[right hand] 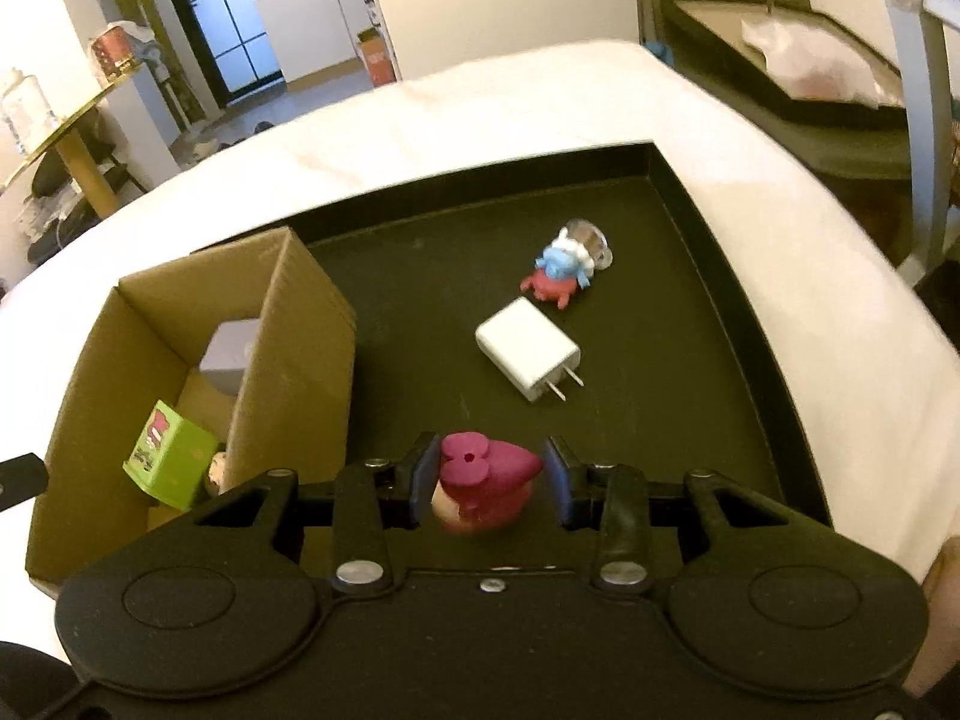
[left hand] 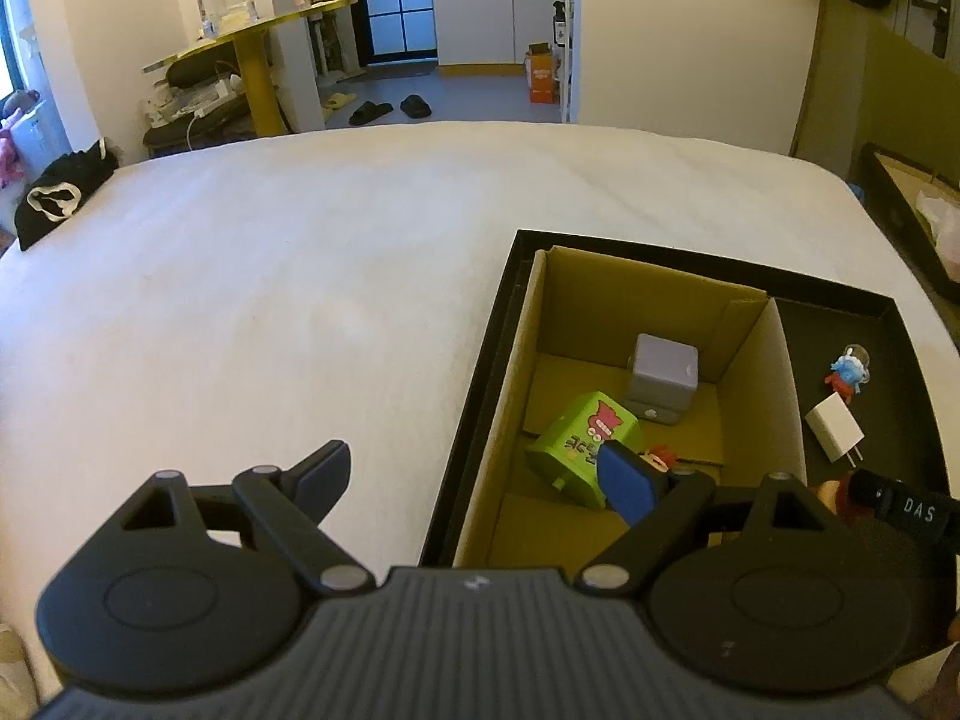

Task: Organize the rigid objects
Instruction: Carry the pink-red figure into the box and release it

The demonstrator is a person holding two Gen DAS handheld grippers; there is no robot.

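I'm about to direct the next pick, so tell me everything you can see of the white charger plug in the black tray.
The white charger plug is a small, smooth, glossy-looking plastic block with rounded corners and two flat metal prongs at its near-right end. It lies flat on the dark floor of the black tray, set at a diagonal, outside the cardboard box. Nothing touches it: the red and blue figurine lies just beyond it, apart, and the right gripper is nearer the camera.

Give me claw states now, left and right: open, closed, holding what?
Left claw: open, nothing between its fingers.
Right claw: closed on the pink figurine, above the black tray.
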